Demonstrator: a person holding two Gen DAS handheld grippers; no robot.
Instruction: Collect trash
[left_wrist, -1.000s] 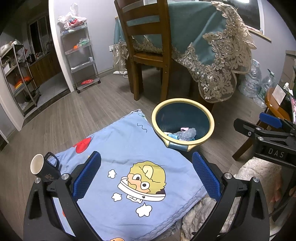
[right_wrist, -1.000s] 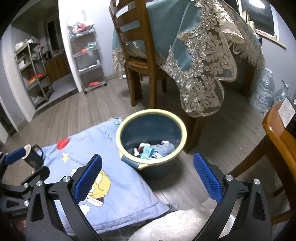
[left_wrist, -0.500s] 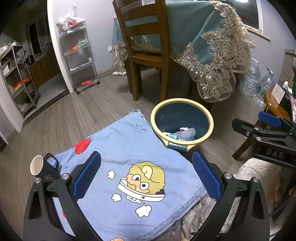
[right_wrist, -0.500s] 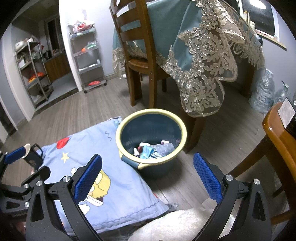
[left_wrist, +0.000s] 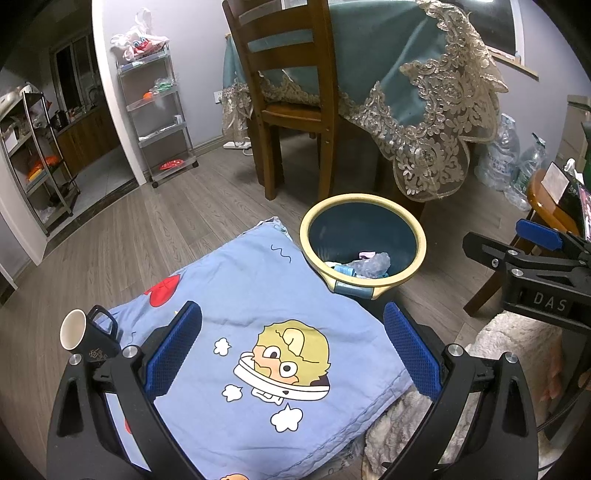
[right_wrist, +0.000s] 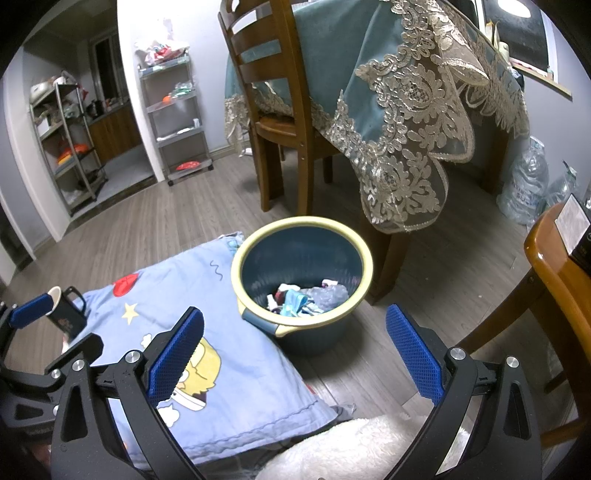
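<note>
Blue bin (right_wrist: 301, 275) with a yellow rim, standing on the wooden floor (right_wrist: 155, 225) beside the cartoon-print blanket (left_wrist: 251, 314) and holding crumpled trash (right_wrist: 306, 297) at its bottom. Left gripper (left_wrist: 291, 347), fingers apart and empty, above the blanket; right gripper (right_wrist: 295, 349), fingers likewise apart and empty, near the bin. A dark mug (left_wrist: 86, 338) rests on the blanket's left edge.

Mug (left_wrist: 79, 338) on cartoon pillow (left_wrist: 258, 332)

Grey plank floor (left_wrist: 155, 221) — wooden chair (left_wrist: 291, 92), lace-draped table (right_wrist: 424, 74), metal shelves (left_wrist: 155, 110).
</note>
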